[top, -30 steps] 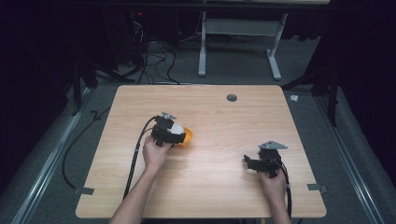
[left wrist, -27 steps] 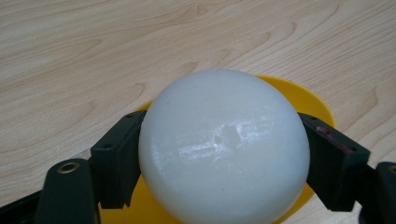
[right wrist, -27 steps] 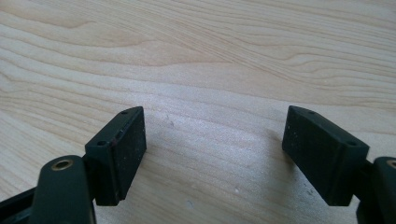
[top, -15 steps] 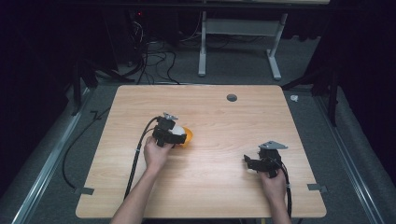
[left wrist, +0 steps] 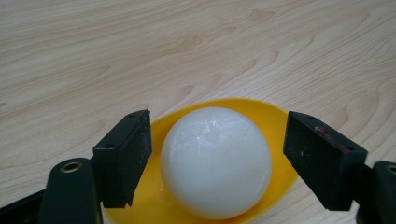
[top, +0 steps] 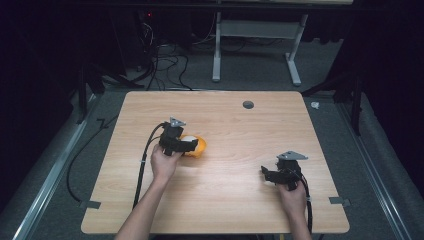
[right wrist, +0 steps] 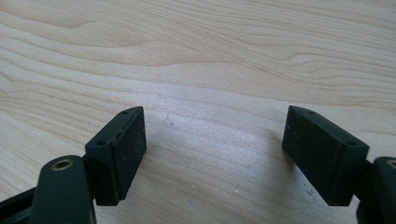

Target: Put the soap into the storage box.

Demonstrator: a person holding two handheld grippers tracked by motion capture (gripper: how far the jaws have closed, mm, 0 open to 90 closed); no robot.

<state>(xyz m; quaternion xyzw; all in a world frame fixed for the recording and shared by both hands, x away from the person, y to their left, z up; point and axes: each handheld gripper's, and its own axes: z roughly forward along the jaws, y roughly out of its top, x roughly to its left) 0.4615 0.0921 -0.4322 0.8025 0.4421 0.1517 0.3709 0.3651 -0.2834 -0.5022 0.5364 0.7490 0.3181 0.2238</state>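
A white ball (left wrist: 215,167) sits in a shallow yellow dish (left wrist: 280,140) on the wooden table (top: 240,125). My left gripper (left wrist: 217,158) reaches over the dish with one black pad on either side of the ball. Its jaws have just been closing on the ball, and a narrow gap still shows at each side. From above, the left gripper (top: 192,146) lies left of centre over the yellow dish (top: 201,148). My right gripper (top: 265,174) is held near the table's front right, jaws pointing left. Its view has the right gripper (right wrist: 212,154) open over bare wood.
A dark round grommet hole (top: 248,104) is in the table near its far edge. Black cables (top: 142,165) trail from both grippers toward the front edge. A table frame and loose cables stand on the floor beyond the table.
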